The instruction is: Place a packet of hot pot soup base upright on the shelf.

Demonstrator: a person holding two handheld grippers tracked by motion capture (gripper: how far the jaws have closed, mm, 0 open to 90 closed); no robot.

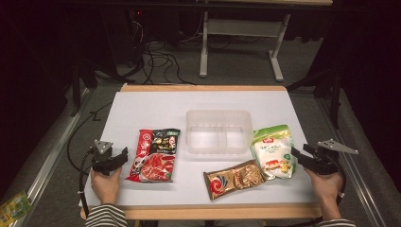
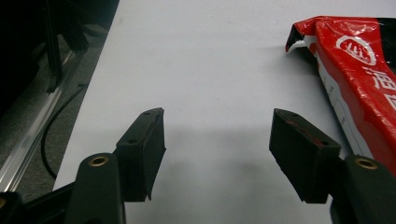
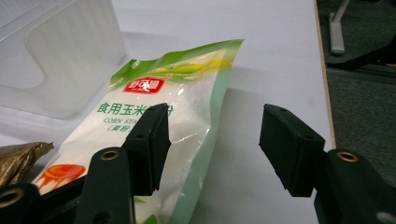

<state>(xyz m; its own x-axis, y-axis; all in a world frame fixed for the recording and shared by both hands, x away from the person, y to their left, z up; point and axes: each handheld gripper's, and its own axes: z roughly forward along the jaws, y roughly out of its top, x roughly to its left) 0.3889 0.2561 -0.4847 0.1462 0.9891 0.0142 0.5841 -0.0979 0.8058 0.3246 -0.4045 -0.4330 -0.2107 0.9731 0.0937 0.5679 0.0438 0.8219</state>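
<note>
Red pouch (image 1: pixel 154 155): flat on the white table (image 1: pixel 156 104), left of centre, just right of the left gripper (image 1: pixel 111 160). Glossy film, likely slick, soft and light; best taken at a sealed edge or corner. Left gripper: released, jaws wide over bare table, nothing between them, low and aimed toward the pouch; hand (image 1: pixel 106 185) behind it.
Clear tray (image 1: pixel 218 131): centre, empty, two compartments.
Gold pouch (image 1: pixel 235 178): near front edge, untouched.
Green-and-white starch bag (image 1: pixel 272 152): right of tray, lying flat. Powder fill, so probably limp and shifting; pinch the side seam. Right gripper (image 1: pixel 296 155): unclenched, jaws straddling the bag's right edge, not pressing; held low, pointing left.
</note>
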